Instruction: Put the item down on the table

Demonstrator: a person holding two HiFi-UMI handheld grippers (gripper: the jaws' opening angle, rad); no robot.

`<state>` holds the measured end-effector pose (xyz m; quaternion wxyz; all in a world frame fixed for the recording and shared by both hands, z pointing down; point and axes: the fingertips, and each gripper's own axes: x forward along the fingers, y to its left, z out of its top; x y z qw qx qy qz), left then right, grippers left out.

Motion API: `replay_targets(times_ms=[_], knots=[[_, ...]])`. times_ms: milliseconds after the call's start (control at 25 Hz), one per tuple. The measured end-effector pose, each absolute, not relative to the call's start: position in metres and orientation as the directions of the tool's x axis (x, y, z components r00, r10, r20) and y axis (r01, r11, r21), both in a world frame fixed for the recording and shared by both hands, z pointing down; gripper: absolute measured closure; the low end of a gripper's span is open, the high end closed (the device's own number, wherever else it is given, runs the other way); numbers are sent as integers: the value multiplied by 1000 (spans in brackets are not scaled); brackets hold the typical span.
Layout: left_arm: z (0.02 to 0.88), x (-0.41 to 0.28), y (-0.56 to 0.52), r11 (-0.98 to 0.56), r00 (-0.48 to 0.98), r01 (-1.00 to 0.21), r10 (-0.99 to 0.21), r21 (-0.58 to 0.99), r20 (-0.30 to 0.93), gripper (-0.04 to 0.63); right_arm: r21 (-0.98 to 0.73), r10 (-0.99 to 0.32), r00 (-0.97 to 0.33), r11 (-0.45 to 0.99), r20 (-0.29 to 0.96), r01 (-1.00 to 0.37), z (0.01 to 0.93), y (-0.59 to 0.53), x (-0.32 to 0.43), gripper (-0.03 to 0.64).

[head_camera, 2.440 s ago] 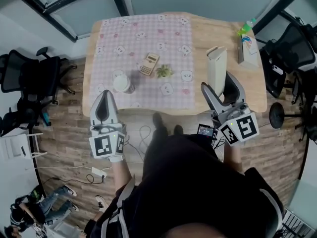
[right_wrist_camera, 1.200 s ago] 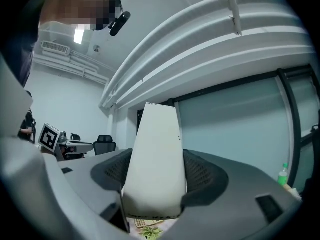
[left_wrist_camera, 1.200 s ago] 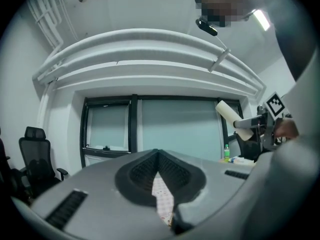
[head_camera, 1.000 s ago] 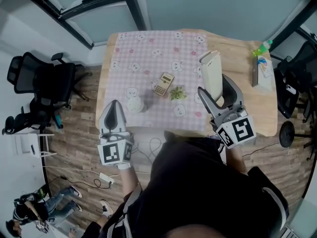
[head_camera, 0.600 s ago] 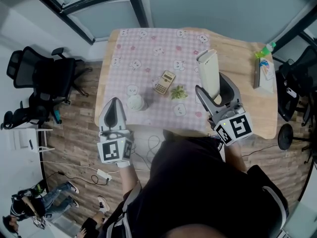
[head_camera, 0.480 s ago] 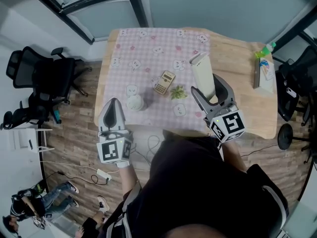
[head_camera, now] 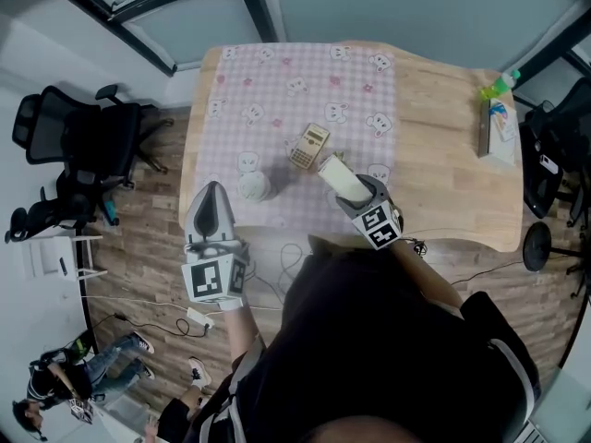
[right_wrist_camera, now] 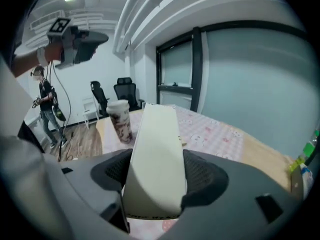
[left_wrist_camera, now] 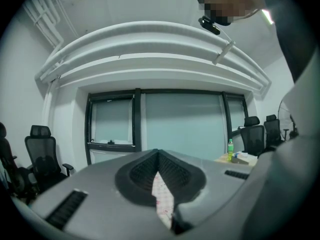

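**Black top, grey claws with marker cubes**

The person wears a black top [head_camera: 369, 340] with pale grey bands at the shoulders. The left claw [head_camera: 211, 192] and right claw [head_camera: 358, 193] have grey shells and black ribbed pads [left_wrist_camera: 142, 176]. Each carries a white cube [head_camera: 205, 278] printed with black square markers.

Right gripper [head_camera: 358, 195] swung the cream box [head_camera: 337, 177] left — now tilted over the cloth [head_camera: 277, 81].

A light wooden desk [head_camera: 443, 155] with a wavy near edge carries everything. A pink checked cloth with white animal prints [head_camera: 277, 90] covers its left part, and the right part is bare wood. On the cloth stand a white lidded paper cup [head_camera: 254, 187] near the front edge and, just beyond it to the right, a flat beige calculator [head_camera: 307, 147]. At the desk's far right edge lie a green plastic bottle [head_camera: 504, 82] and a flat printed box [head_camera: 496, 132], close together.
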<state>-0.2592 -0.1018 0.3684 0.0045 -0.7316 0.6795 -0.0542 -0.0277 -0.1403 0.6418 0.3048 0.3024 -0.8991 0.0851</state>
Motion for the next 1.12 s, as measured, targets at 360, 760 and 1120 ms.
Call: replay_targets(times_ms=[360,760,1120], knots=[[374,-269,-91,-44,33,-994,-993,-95,112,601,13,-308,-514,867,801,-498,765,-107,-40,293],[377,-269,-90,-55,42,-993,-991,-105,125,601,35,-260,-397,870,880,-491,803,-106,-29,293],[374,-264,-90,-72,60,-993,-991,-99,119,601,-14,-229,-415,862,881,-506,805,-103,-29,293]])
